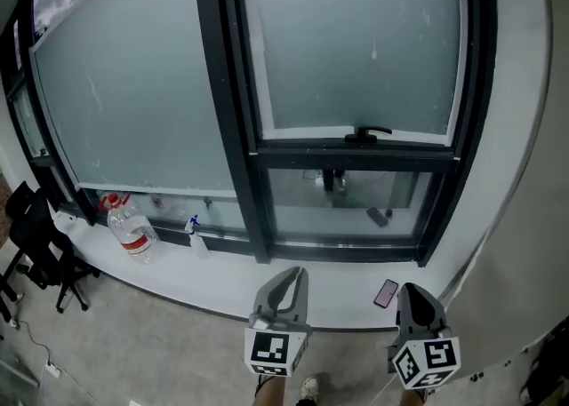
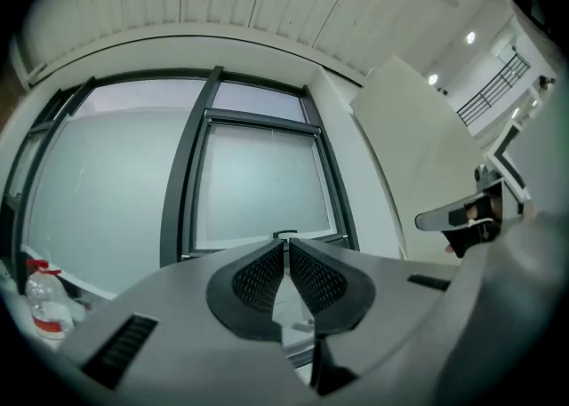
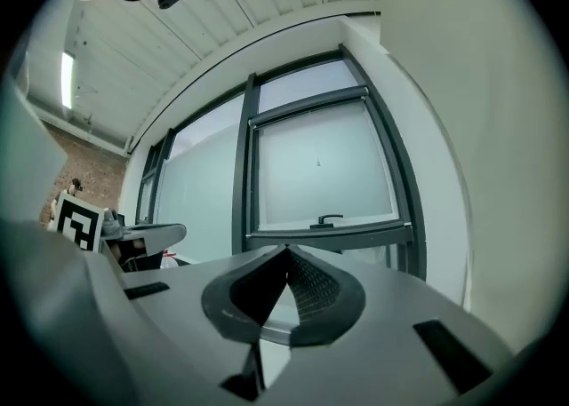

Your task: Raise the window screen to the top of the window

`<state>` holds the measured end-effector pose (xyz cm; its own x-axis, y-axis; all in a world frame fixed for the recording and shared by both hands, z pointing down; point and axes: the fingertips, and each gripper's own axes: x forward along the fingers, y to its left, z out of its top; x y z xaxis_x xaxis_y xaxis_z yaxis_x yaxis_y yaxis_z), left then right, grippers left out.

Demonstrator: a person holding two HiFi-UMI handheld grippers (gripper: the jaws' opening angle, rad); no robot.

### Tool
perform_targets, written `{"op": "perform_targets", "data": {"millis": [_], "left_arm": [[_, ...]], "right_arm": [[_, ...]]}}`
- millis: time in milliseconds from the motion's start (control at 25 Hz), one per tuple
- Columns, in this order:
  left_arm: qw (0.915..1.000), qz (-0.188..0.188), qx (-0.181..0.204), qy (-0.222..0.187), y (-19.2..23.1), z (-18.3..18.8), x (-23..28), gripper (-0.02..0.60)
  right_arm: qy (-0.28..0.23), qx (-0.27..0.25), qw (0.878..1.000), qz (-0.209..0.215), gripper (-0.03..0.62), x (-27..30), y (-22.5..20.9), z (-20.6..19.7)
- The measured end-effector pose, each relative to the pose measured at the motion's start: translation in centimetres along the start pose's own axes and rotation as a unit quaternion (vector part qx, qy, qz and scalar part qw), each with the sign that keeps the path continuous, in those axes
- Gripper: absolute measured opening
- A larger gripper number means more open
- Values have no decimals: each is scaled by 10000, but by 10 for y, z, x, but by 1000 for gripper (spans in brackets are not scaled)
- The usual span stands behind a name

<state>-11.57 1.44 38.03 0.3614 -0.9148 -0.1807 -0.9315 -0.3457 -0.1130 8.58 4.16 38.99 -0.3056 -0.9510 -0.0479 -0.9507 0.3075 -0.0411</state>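
The window screen is a frosted grey sheet that covers the upper part of the right-hand window. Its bottom bar carries a black handle, and clear glass shows below the bar. The handle is just above the jaw tips in the left gripper view, and the handle is small and far off in the right gripper view. My left gripper and right gripper hang low in front of the sill, well below the handle. Both are shut with nothing between the jaws, as seen for the left gripper and the right gripper.
On the white sill lie a dark phone, a large water bottle and a small spray bottle. A black chair stands at the far left. A white wall closes the right side.
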Motion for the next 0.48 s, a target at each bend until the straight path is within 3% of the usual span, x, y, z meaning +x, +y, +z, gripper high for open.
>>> {"op": "perform_targets", "data": {"millis": [200,480], "left_arm": [[10000,-5,50,51,-12,8,-40,23],[9999,-85,144,-35,-7,26,-66,23]], "right_arm": [[14,49,10000,12,5,-37,12,5],[-139,-371,9992,-98,5,-58,43,21]]}}
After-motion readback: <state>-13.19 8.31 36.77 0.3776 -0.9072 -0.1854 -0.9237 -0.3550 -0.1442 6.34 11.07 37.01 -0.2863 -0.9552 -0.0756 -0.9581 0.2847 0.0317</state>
